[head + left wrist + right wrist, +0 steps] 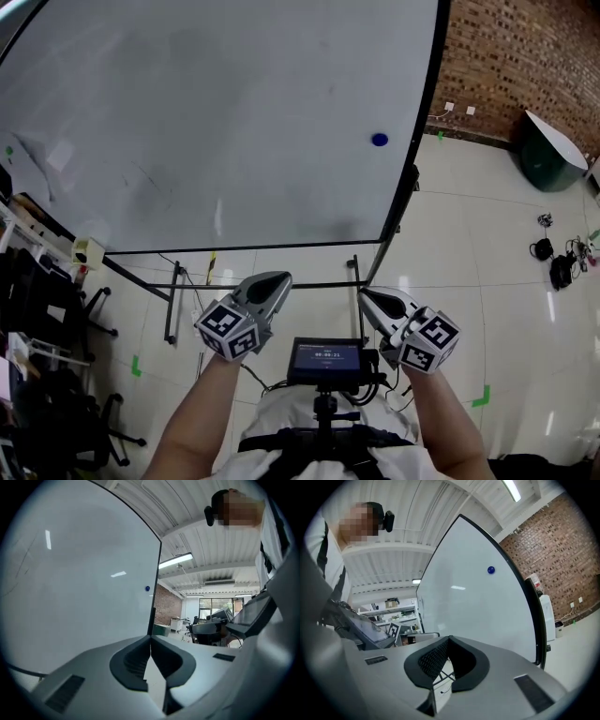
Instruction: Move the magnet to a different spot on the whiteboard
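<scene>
Quick count, far as I can tell: one whiteboard (187,112), one blue magnet (379,140), two claws (left claw (277,279), right claw (365,293)) and one little screen (325,357).

Brick wall (516,56) on the right. Pale glossy tile floor (469,234) with green tape marks (481,397). Black office chairs (66,309) at left, cables and gear (561,267) on the floor at right. White ribbed ceiling (417,513), tube light (176,560) lit, windows (215,605) at far end.

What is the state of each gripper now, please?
Left gripper: closed, holding nothing.
Right gripper: closed, holding nothing.
</scene>
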Demonstrator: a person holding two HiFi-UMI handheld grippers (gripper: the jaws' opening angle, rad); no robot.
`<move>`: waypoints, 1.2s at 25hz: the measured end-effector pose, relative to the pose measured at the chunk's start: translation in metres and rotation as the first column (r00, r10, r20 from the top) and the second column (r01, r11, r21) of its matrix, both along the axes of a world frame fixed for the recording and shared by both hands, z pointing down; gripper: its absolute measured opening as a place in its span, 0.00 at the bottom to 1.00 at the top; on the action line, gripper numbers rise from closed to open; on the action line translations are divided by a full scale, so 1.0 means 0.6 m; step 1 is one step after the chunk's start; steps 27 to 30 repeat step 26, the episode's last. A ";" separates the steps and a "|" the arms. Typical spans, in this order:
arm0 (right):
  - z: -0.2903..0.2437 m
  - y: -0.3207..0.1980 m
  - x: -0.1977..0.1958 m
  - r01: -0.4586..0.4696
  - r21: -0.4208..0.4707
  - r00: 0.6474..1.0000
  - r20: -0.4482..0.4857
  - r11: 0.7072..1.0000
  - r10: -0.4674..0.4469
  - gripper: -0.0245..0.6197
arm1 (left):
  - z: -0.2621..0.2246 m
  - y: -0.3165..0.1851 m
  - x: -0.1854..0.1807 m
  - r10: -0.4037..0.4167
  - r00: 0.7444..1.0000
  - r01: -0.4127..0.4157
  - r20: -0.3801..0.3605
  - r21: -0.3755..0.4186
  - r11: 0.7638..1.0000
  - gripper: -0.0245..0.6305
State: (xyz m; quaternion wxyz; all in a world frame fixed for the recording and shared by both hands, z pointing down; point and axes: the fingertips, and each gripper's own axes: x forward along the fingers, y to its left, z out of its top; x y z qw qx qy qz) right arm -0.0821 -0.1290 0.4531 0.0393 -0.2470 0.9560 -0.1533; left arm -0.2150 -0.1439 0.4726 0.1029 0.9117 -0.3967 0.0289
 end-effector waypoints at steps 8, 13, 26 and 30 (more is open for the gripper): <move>-0.002 0.022 -0.012 -0.010 0.009 1.000 0.005 1.000 0.010 0.09 | 0.037 0.041 0.015 0.067 0.996 -0.069 -0.050 -0.047 0.996 0.09; 0.009 0.006 0.012 -0.005 -0.006 1.000 0.015 1.000 0.005 0.09 | 0.047 0.033 0.052 0.080 0.995 -0.084 -0.066 -0.062 0.995 0.09; 0.003 -0.076 0.091 0.075 0.009 0.997 0.025 0.997 -0.075 0.09 | 0.042 -0.034 0.154 0.041 0.997 -0.045 -0.065 -0.061 0.997 0.09; 0.003 -0.076 0.091 0.075 0.009 0.997 0.025 0.997 -0.075 0.09 | 0.042 -0.034 0.154 0.041 0.997 -0.045 -0.065 -0.061 0.997 0.09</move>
